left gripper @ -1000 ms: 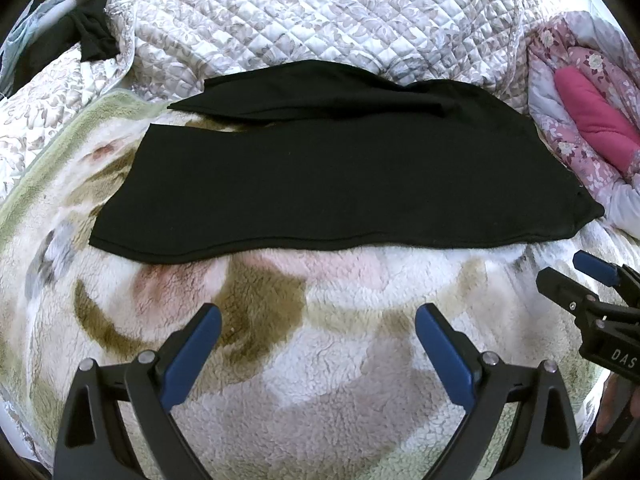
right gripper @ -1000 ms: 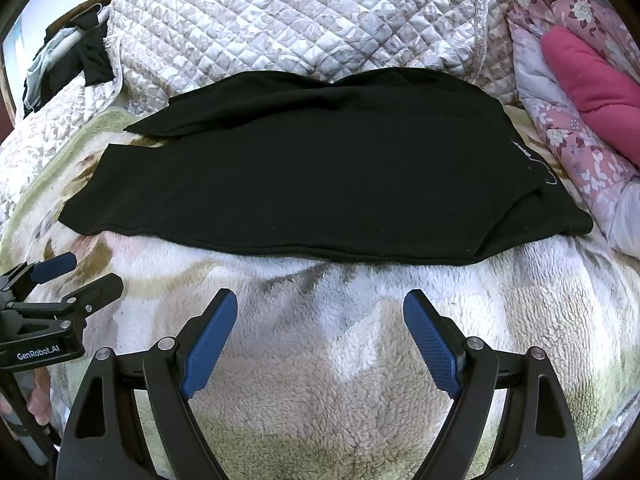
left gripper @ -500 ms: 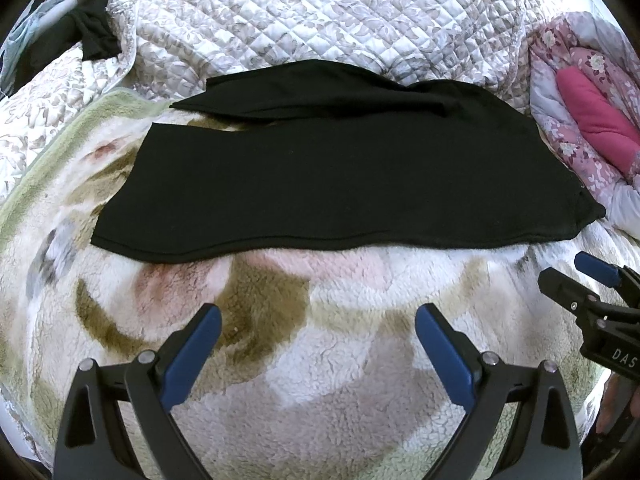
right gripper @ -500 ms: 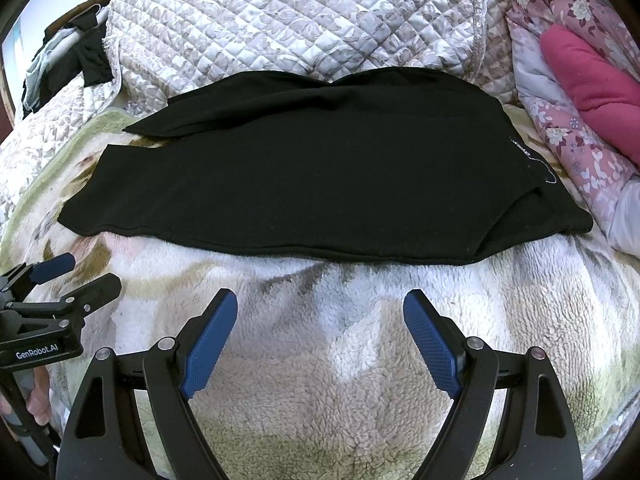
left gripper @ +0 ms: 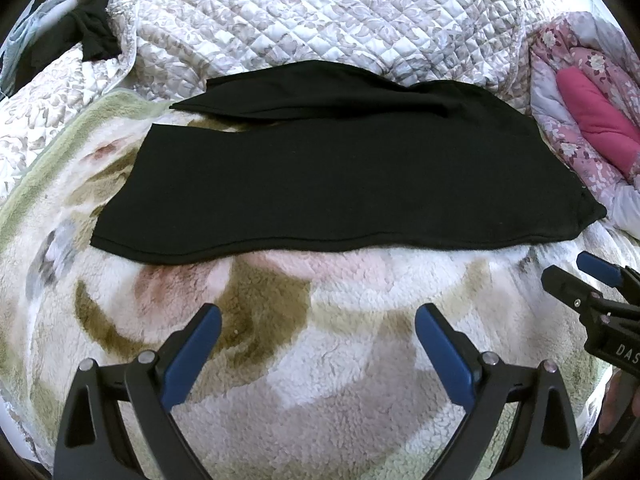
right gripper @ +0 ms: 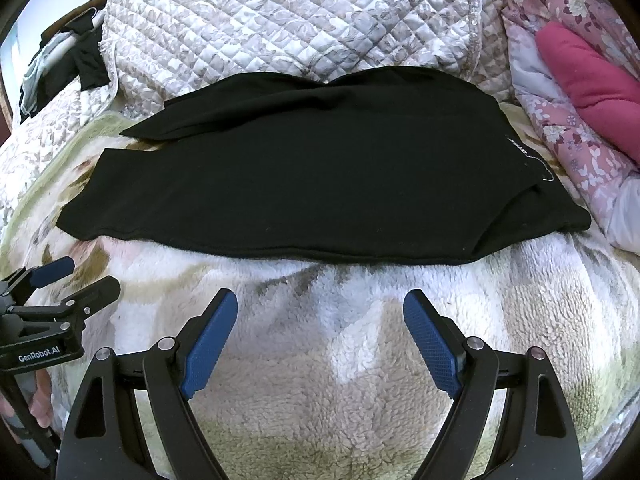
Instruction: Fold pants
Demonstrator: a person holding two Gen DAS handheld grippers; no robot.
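Note:
Black pants (left gripper: pixel 344 184) lie flat across a fleece blanket, legs pointing left and waistband at the right; they also show in the right wrist view (right gripper: pixel 304 184). One leg lies over the other, the far leg peeking out behind. My left gripper (left gripper: pixel 318 320) is open and empty, hovering over the blanket short of the pants' near edge. My right gripper (right gripper: pixel 320 304) is open and empty, just short of the same edge. Each gripper shows at the edge of the other's view: the right one (left gripper: pixel 576 276), the left one (right gripper: pixel 76 276).
The patterned fleece blanket (left gripper: pixel 320 392) covers the bed under the pants. A quilted cover (left gripper: pixel 320 16) is heaped behind them. A pink floral duvet with a pink pillow (left gripper: pixel 596 120) lies at the right. Dark clothes (left gripper: pixel 92 36) hang at the far left.

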